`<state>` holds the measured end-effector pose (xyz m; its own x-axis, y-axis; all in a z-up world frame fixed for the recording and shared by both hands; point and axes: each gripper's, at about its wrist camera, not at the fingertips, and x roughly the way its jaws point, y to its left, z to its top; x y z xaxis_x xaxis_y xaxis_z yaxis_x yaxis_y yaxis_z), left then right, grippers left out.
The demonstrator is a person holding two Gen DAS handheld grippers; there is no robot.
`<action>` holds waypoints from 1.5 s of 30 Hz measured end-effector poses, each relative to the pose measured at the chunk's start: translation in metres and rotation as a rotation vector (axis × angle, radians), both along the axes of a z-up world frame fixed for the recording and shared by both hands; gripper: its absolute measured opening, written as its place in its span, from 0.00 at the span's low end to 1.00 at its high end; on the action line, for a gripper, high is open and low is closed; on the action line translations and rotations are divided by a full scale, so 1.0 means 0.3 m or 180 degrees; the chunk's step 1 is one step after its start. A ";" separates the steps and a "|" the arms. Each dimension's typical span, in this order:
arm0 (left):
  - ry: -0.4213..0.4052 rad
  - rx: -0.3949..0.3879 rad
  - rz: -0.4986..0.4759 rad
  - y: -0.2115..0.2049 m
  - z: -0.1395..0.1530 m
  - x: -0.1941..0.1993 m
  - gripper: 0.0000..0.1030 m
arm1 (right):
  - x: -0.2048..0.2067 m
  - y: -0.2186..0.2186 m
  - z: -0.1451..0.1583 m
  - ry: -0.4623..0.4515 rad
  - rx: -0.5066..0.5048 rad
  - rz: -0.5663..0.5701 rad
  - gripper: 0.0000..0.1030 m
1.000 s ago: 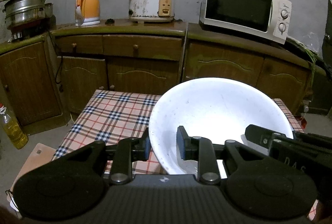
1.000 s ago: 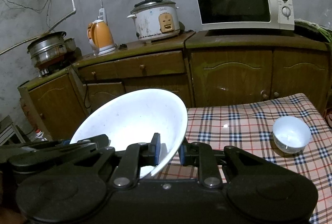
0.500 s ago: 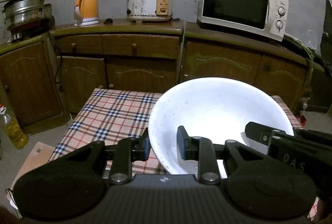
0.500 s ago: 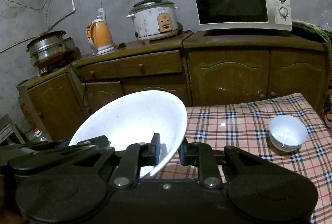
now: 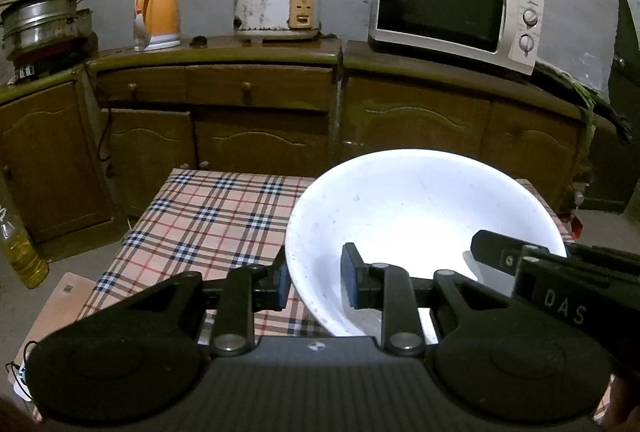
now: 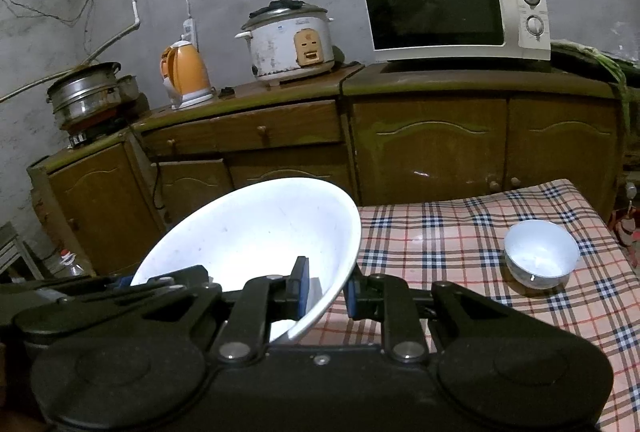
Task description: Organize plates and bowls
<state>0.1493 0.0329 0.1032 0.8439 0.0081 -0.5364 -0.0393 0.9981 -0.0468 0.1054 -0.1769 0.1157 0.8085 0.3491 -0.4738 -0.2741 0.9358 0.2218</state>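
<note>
Black tongs in both my hands were clamped on one big white bowl [image 5: 424,216]. My left tongs [image 5: 314,282] had closed down to a narrow gap on the bowl's left rim, one blue pad outside the wall and one inside. My right tongs [image 6: 323,288] gripped the opposite rim the same way, nearly shut, with the thin wall pinched between the pads. I held it from two sides, I judge, because a bowl that wide and shallow would tip out of a single pinch on its edge.

The bowl hung tilted above the near part of the tabletop [image 5: 208,220], its open side turned toward me and its far lip raised. Whether its base touched the checked cloth I could not tell, since the tongs hid the underside. From the left view the right tongs showed at the lower right, reaching in over the rim.

A small bowl [image 6: 541,254] stood upright toward the right edge of the tabletop, well apart from the big one and untouched. I judge it was the partner for stacking: the large bowl would go down first as the base, then the small one would nest inside. The left half of the cloth lay bare, which gave room to set the big bowl flat.

Behind the table ran the cupboards [image 6: 440,143], bearing a microwave [image 6: 452,9], a rice cooker [image 6: 290,43] and a kettle [image 6: 186,75].
</note>
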 end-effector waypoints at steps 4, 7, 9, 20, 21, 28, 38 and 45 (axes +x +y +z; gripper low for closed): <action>0.0023 -0.0009 -0.0019 -0.008 -0.009 -0.004 0.26 | -0.006 -0.014 -0.010 0.0021 0.0014 -0.0005 0.23; 0.0041 -0.0023 -0.0032 -0.012 -0.014 -0.006 0.26 | -0.012 -0.021 -0.015 0.0029 0.0009 -0.0017 0.23; 0.0044 -0.0028 -0.0044 -0.016 -0.017 -0.009 0.26 | -0.016 -0.028 -0.017 0.0030 0.0007 -0.0027 0.23; 0.0067 -0.0066 -0.0105 -0.035 -0.027 -0.026 0.26 | -0.036 -0.049 -0.022 0.0027 -0.0010 -0.0061 0.23; 0.0066 -0.0069 -0.0108 -0.037 -0.027 -0.028 0.26 | -0.038 -0.051 -0.023 0.0023 -0.0015 -0.0062 0.23; 0.0082 -0.0086 -0.0130 -0.048 -0.034 -0.035 0.26 | -0.045 -0.060 -0.026 0.0027 -0.0020 -0.0074 0.23; 0.0105 -0.0087 -0.0176 -0.065 -0.045 -0.042 0.26 | -0.061 -0.091 -0.040 0.0043 -0.0048 -0.0107 0.23; 0.0108 -0.0072 -0.0203 -0.076 -0.046 -0.048 0.26 | -0.066 -0.096 -0.042 0.0037 -0.0063 -0.0126 0.23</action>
<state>0.1349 0.0101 0.0894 0.8237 -0.0575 -0.5641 0.0223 0.9974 -0.0690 0.0856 -0.2057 0.1030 0.8158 0.3074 -0.4899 -0.2343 0.9501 0.2059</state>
